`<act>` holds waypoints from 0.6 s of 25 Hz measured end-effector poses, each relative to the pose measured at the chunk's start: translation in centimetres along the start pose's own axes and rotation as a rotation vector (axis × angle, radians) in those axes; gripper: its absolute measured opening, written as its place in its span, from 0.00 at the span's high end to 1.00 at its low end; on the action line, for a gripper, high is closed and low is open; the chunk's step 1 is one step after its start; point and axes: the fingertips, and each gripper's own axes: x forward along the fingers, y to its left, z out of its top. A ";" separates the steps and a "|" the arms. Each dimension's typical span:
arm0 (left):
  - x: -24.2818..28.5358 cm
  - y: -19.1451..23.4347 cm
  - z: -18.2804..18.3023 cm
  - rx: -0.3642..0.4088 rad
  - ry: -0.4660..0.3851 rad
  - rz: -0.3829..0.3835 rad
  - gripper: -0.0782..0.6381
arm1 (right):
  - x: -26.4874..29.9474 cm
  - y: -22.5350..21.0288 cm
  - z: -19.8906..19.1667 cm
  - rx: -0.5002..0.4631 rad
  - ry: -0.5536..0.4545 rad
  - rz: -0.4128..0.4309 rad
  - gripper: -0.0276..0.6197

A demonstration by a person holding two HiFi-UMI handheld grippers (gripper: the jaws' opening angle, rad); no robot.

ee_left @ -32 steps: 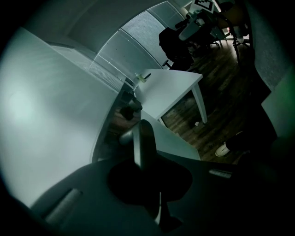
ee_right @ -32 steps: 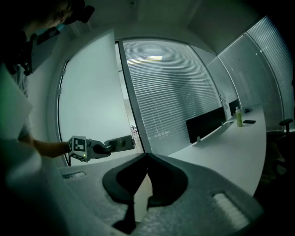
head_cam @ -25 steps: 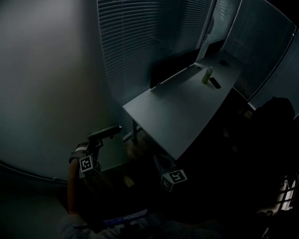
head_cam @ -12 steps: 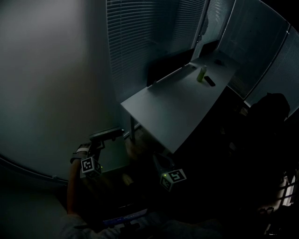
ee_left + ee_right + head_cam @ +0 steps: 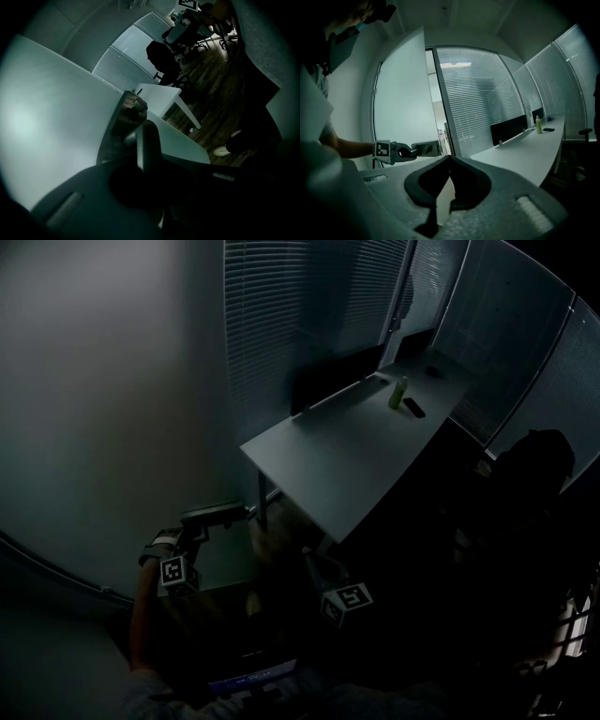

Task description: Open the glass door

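The glass door [image 5: 103, 409] is the frosted pane on the left, also seen as a pale pane [image 5: 401, 108] in the right gripper view. My left gripper [image 5: 202, 521] is shut on the door handle [image 5: 217, 512], a dark lever at the door's edge. From the right gripper view, the left gripper [image 5: 408, 151] clamps the end of the handle [image 5: 426, 149], with a gap showing beside the door. In the left gripper view the jaws [image 5: 146, 129] meet just below the handle plate [image 5: 130, 111]. My right gripper [image 5: 449, 158] is shut and holds nothing, low beside the desk [image 5: 319, 573].
A long grey desk [image 5: 347, 465] runs away to the right, with a green bottle [image 5: 397, 393] and a small black object [image 5: 412, 408] at its far end. Slatted blinds [image 5: 300, 315] cover the glass walls behind. A dark chair [image 5: 534, 465] stands at right. A white shoe [image 5: 220, 151] rests on the wooden floor.
My left gripper has drawn the handle nearer to me and the door has come with it. The right gripper has shifted along too. The desk sits farther off in the head view.
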 end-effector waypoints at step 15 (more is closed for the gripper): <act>-3.2 -2.8 0.6 0.031 -0.021 -0.015 0.89 | -1.8 1.3 -1.5 0.023 0.023 -0.005 0.95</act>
